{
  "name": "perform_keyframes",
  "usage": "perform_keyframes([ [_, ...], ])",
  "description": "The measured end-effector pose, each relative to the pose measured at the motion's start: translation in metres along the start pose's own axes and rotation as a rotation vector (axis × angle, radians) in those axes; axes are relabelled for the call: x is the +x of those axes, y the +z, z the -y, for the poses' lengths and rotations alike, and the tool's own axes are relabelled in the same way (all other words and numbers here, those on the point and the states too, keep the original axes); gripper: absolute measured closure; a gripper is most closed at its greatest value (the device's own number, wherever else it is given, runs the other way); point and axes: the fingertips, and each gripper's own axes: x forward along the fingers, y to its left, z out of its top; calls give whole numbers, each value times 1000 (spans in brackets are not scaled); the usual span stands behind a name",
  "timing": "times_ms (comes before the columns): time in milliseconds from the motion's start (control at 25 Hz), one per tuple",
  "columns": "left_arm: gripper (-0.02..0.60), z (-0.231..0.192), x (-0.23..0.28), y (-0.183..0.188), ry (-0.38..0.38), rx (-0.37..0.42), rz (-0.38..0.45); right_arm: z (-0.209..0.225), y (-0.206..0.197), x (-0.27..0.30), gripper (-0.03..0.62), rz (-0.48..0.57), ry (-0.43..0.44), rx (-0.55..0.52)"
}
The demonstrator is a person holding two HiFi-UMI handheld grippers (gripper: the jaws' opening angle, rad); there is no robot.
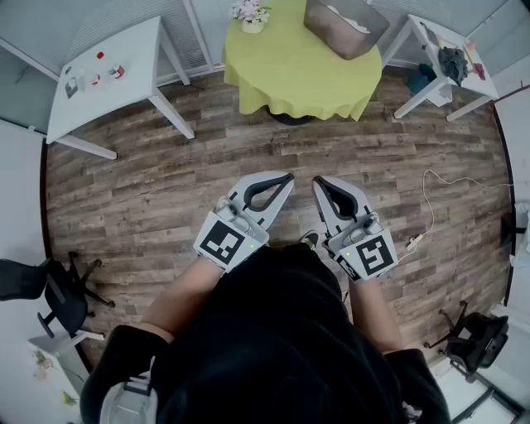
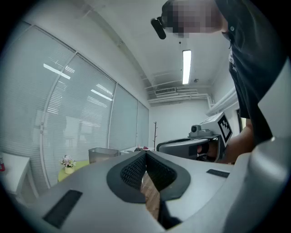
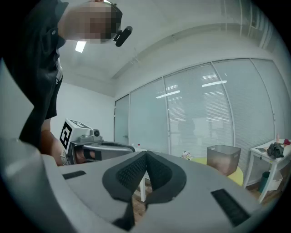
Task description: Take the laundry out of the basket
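**Both grippers clenched and empty, basket well ahead on the round table**

The left gripper (image 1: 287, 178) and the right gripper (image 1: 318, 181) are held side by side close to the person's body, above the wooden floor (image 1: 157, 195), with their tips near each other but apart. In the left gripper view, the left gripper's (image 2: 145, 153) 2 jaws are seen pressed together with nothing between them. In the right gripper view, the right gripper's (image 3: 146, 154) jaws are likewise closed on nothing.

The basket (image 1: 346, 31) is seen standing on the far edge of a round table (image 1: 286, 70) covered with a yellow-green cloth, well apart from both grippers. Pale laundry (image 1: 337, 11) can be made out inside it. A small flower pot (image 1: 249, 15) is placed on the same table, to the left of the basket.

The round table is flanked by 2 white tables: 1 at the left (image 1: 124, 45) and 1 at the right (image 1: 424, 33), on which a dark cloth (image 1: 453, 62) is laid
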Motion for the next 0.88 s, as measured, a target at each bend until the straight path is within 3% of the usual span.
perform_keyframes([
  [480,578,5,-2,3,-16,-2,2,-6,2,-2,571,-3,3,-3],
  [880,578,3,34,4,14,-16,-2,36,-6,-11,571,-10,-6,24],
])
